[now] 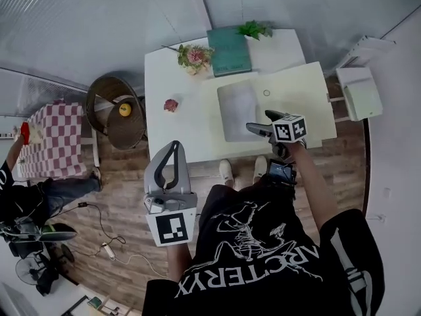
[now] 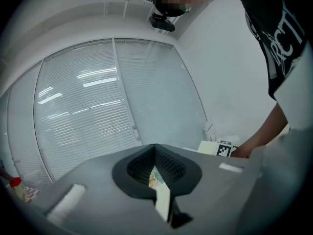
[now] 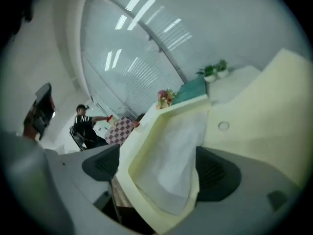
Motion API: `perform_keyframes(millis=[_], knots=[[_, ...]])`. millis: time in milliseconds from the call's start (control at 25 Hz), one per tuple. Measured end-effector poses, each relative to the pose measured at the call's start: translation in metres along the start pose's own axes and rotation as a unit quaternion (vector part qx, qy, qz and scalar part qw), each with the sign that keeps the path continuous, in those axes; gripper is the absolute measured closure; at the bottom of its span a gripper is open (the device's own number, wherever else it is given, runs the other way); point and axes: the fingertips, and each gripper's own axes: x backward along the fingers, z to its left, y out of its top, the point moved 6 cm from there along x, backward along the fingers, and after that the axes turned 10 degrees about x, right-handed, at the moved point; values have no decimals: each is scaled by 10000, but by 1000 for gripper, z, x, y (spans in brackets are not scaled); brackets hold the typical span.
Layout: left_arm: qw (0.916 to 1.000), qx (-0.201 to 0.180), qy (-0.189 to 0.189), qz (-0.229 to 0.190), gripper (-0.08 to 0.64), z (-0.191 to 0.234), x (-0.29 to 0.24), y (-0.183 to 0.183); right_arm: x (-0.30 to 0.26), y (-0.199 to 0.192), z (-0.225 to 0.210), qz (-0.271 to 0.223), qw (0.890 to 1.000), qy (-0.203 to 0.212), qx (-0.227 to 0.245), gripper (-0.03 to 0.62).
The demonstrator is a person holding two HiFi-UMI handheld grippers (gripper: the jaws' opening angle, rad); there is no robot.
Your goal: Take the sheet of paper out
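Two grippers differ. The right gripper (image 1: pixel 263 122) has its jaws apart, straddling the near edge of the pale yellow flat folder (image 3: pixel 264 111) on the white bench (image 1: pixel 164 78). The greyish-white sheet of paper (image 3: pixel 171 155) lies in the folder's recess. The left gripper (image 1: pixel 173 151), at lower left, has its jaws together, empty. Best pinch the sheet alone, not the folder's rim. The teal book (image 1: pixel 229 51) and the pink flower bunch (image 1: pixel 193 56) lie well apart.

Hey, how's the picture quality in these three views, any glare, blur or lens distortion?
Head view: evenly lit, white table sharp, wide lens bending the room's edges. Left gripper view: strong fisheye with dark corners, light streaks glaring on the blinds, left tongs soft. Right gripper view: same fisheye, yellow folder blurred up close.
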Motion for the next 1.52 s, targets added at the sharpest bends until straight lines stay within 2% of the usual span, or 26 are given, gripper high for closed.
perform_keyframes(millis=[120,320,520,680,720,760,800,840,1000,1120,1200,1280,1400,1520], knots=[[9998,-25,137,116,549,-4,6,-2,-15,-17,-23,-32,9938,390,-1044,95],[9995,-49,263,162,549,-15,9,-1,-34,-36,-43,93,9756,933,-1986,95],[9990,-133,264,346,549,-27,13,-4,-42,-38,-52,-232,9446,1497,-2913,97],[9986,-167,298,413,549,-27,14,-4,-50,-34,-54,-352,9184,1920,-3441,103],[9985,-173,308,418,549,-27,15,-4,-52,-36,-56,-309,9180,1879,-3480,116],[9984,-176,320,421,549,-28,15,-4,-53,-39,-60,-233,9224,1715,-3453,194],[9984,-179,335,429,549,-29,16,-4,-54,-44,-64,-160,9289,1482,-3390,412],[9982,-180,350,442,549,-30,17,-5,-56,-48,-68,-130,9332,1301,-3348,477],[9979,-171,387,493,550,-27,20,-8,-63,-47,-68,-197,9281,1357,-3462,465],[9980,-179,379,481,549,-24,20,-9,-69,-45,-64,8,9351,1317,-3289,474],[9980,-176,367,492,549,-24,21,-10,-70,-47,-65,115,9404,1202,-3179,533],[9979,-161,359,507,549,-22,22,-12,-71,-48,-65,171,9417,1143,-3160,543],[9985,-60,340,433,549,-17,20,-13,-67,-48,-67,145,9438,1032,-3136,575],[9992,-16,242,327,549,-16,15,-13,-57,-44,-67,34,9479,979,-3032,578]])
